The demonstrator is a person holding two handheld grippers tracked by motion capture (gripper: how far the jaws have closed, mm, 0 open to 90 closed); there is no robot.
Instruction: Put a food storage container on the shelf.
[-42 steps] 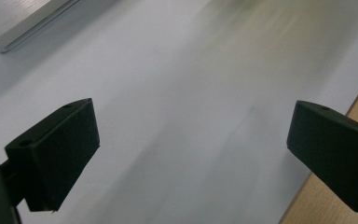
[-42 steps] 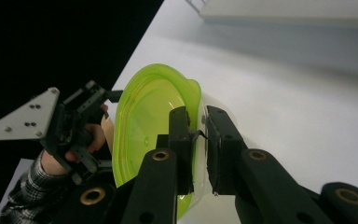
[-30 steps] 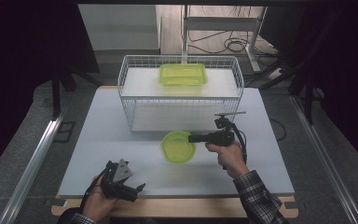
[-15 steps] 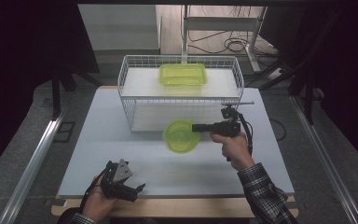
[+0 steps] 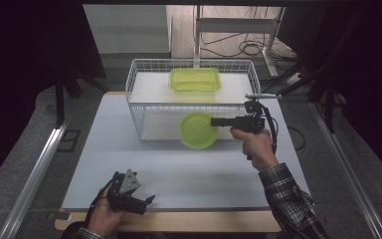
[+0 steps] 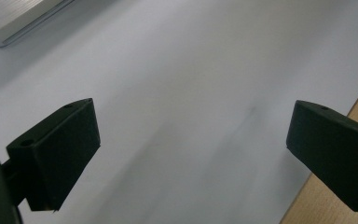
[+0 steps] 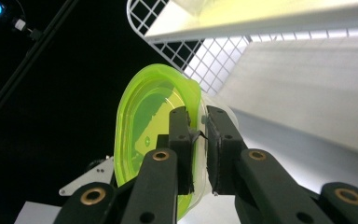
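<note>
The right gripper (image 5: 214,121) has its 2 jaws clamped on the rim of a round green lid (image 5: 198,130), held on edge just in front of the wire basket (image 5: 132,97). At 7 o'clock on the table (image 5: 129,154), the left gripper (image 5: 146,200) rests wide open, holding nothing.

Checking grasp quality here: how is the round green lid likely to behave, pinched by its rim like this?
The round green lid looks like thin translucent plastic, so probably light and slightly flexible. The right tool grips only its rim, so it may pivot or slip. Its smooth, glossy surface suggests slipperiness.
</note>
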